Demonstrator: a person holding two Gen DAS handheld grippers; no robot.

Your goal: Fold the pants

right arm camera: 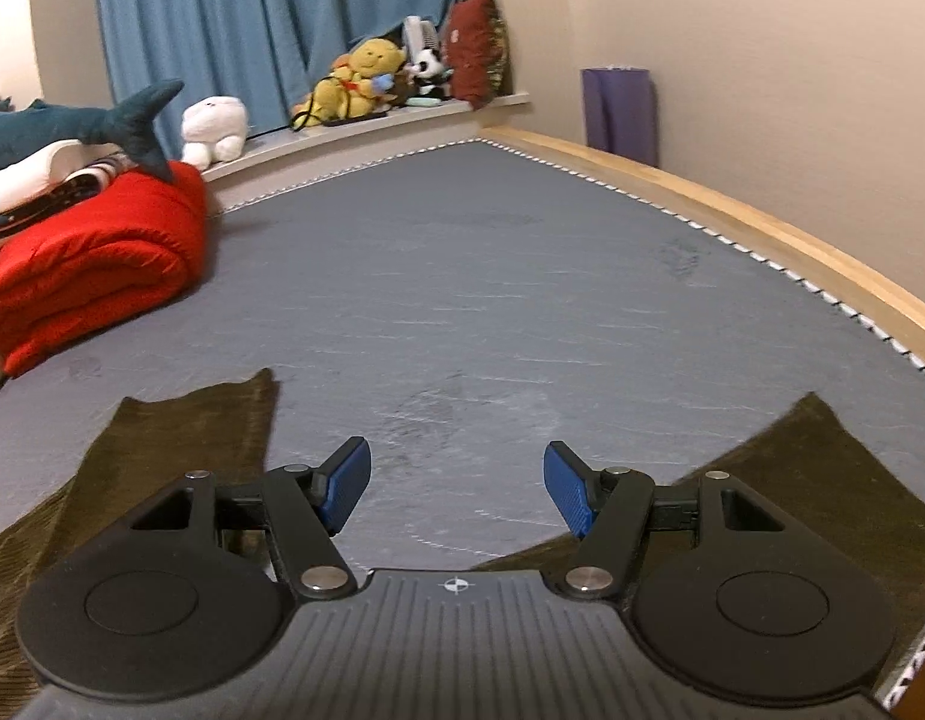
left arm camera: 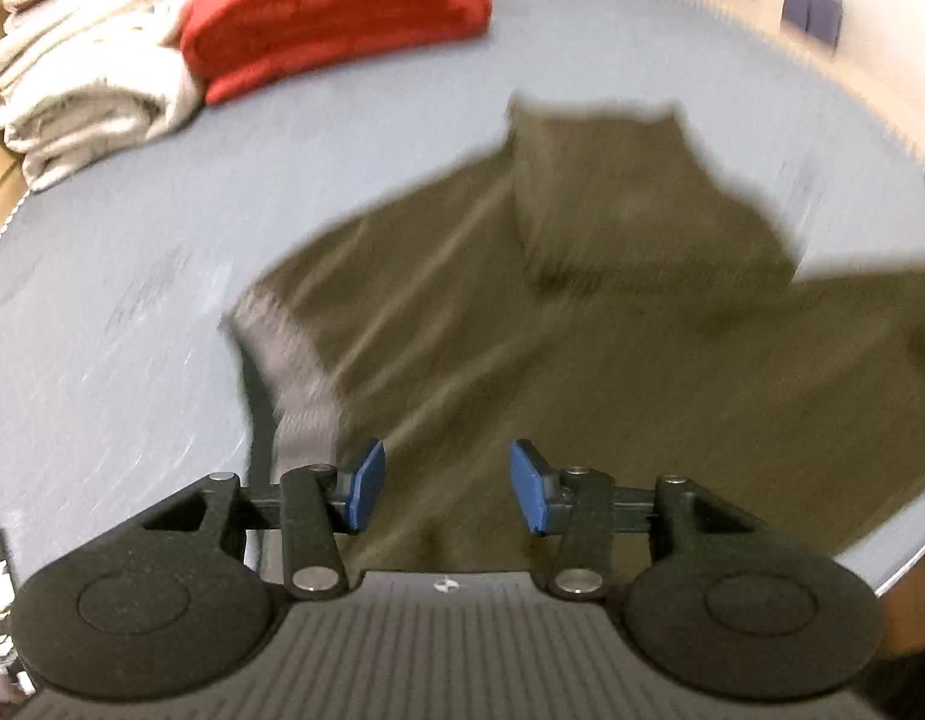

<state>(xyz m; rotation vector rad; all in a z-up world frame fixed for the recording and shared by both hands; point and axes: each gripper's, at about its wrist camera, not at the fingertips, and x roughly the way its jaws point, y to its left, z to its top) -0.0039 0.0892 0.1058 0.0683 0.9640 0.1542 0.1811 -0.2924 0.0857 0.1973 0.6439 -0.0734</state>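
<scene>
Olive-brown corduroy pants lie spread on the grey mattress, with a folded leg end lying on top and a grey waistband edge at the left. My left gripper is open and empty, just above the pants near the waistband. The left wrist view is motion-blurred. In the right wrist view my right gripper is open and empty over bare mattress, with one leg of the pants at its left and the other leg at its right.
A folded red blanket and a cream blanket lie at the mattress's far left. Plush toys sit on a ledge by a blue curtain. A wooden bed rail borders the right side.
</scene>
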